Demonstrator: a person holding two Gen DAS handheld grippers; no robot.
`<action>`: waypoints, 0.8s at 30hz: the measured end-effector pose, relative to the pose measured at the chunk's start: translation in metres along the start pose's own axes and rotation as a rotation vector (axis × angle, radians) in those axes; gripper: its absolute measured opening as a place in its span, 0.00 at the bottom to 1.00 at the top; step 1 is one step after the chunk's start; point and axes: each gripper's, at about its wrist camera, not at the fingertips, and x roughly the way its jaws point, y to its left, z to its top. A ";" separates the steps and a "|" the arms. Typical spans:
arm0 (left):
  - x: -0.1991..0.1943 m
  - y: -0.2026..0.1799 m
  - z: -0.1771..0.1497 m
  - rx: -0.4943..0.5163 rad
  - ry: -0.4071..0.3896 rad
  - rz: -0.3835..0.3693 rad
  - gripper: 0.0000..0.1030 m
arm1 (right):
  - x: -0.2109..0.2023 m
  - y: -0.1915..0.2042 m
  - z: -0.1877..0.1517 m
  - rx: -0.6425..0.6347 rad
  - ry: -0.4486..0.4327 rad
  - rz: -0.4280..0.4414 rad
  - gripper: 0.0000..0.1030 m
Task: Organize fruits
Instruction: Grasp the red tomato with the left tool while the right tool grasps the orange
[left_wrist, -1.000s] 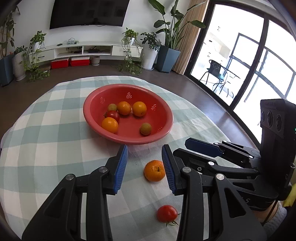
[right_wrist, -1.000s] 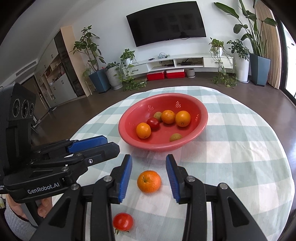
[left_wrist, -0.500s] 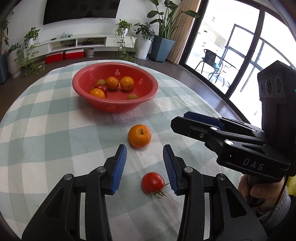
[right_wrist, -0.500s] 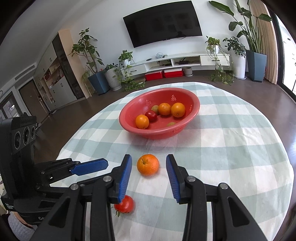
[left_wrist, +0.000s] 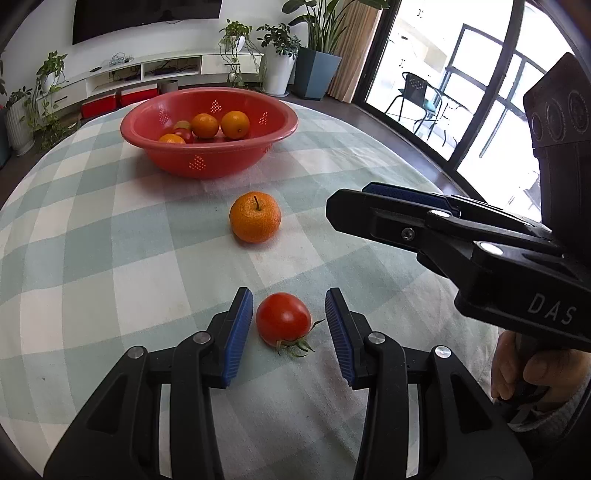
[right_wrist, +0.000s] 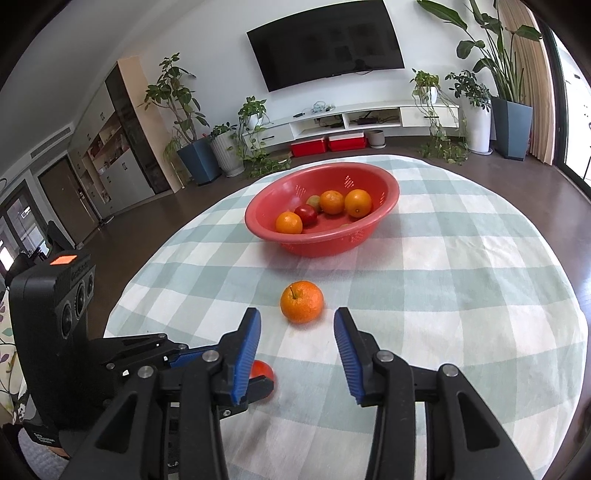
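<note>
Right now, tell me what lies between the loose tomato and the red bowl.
In the left wrist view, the loose orange sits on the cloth between the tomato and the red bowl.

Bright daylight is admitted through the glass doors (left_wrist: 480, 103) at the right, which are overexposed. Soft shadows are cast leftward on the tablecloth (left_wrist: 110, 240). Edges are bent by fisheye distortion; corners are vignetted.

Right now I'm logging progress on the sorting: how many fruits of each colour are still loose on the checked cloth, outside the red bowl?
Round orange citrus fruit: 1
Round red tomato with green stem, between the open left tongs: 1
Total: 2
</note>
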 end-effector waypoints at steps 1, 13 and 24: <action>0.002 0.000 -0.001 -0.001 0.004 0.002 0.38 | 0.000 0.000 -0.001 -0.001 0.001 0.000 0.44; 0.013 -0.001 -0.007 0.015 0.023 0.010 0.38 | 0.004 0.004 -0.003 -0.010 0.020 -0.006 0.45; 0.017 0.004 -0.007 0.000 0.020 -0.001 0.33 | 0.024 0.005 0.001 -0.034 0.061 -0.024 0.45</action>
